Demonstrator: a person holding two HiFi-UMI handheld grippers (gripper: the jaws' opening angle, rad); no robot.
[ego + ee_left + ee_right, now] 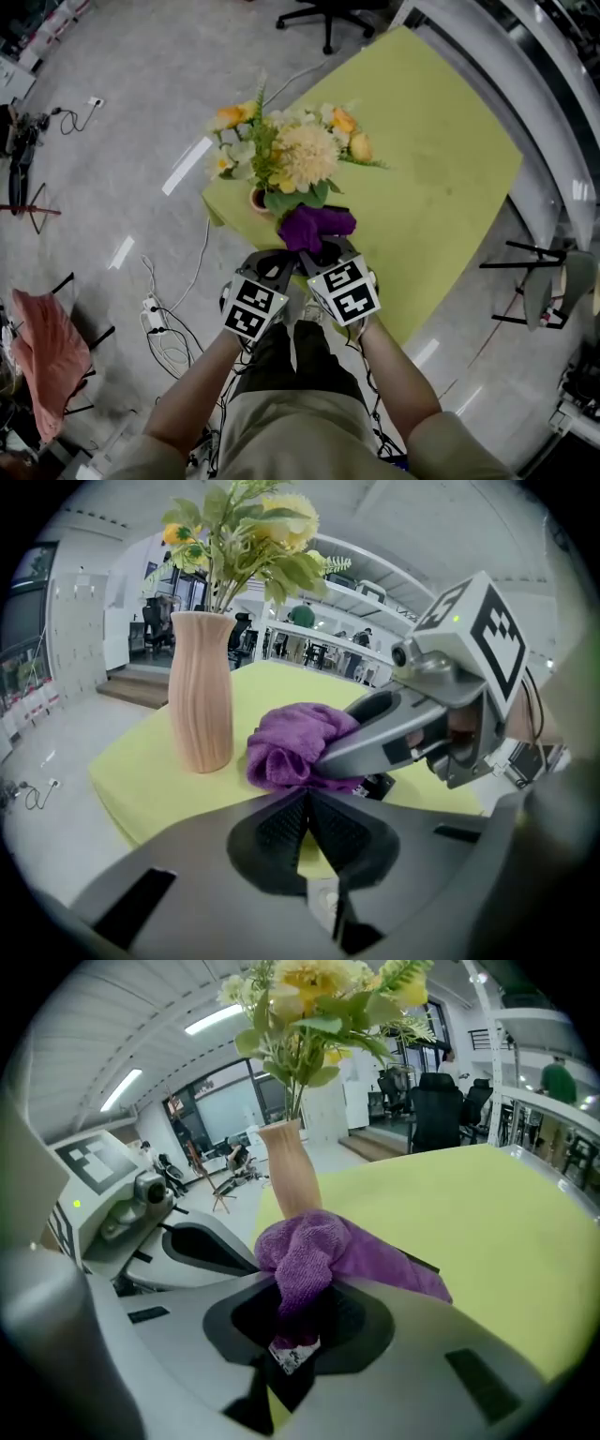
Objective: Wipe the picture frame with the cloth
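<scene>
A purple cloth (314, 225) is bunched at the near corner of the yellow-green table (441, 159). My right gripper (325, 251) is shut on it; in the right gripper view the cloth (319, 1251) runs down between the jaws of this gripper (300, 1307). A dark flat edge, perhaps the picture frame (380, 786), shows under the cloth (295, 742) and is mostly hidden. My left gripper (281, 258) hovers close beside the right one, and in its own view the left gripper (307, 803) has its pads together with nothing between them.
A tan vase (260, 199) of yellow and cream flowers stands right behind the cloth. The table's near edge lies just under the grippers. On the floor are a power strip with cables (155, 314), a pink draped stand (47, 337) and an office chair (328, 19).
</scene>
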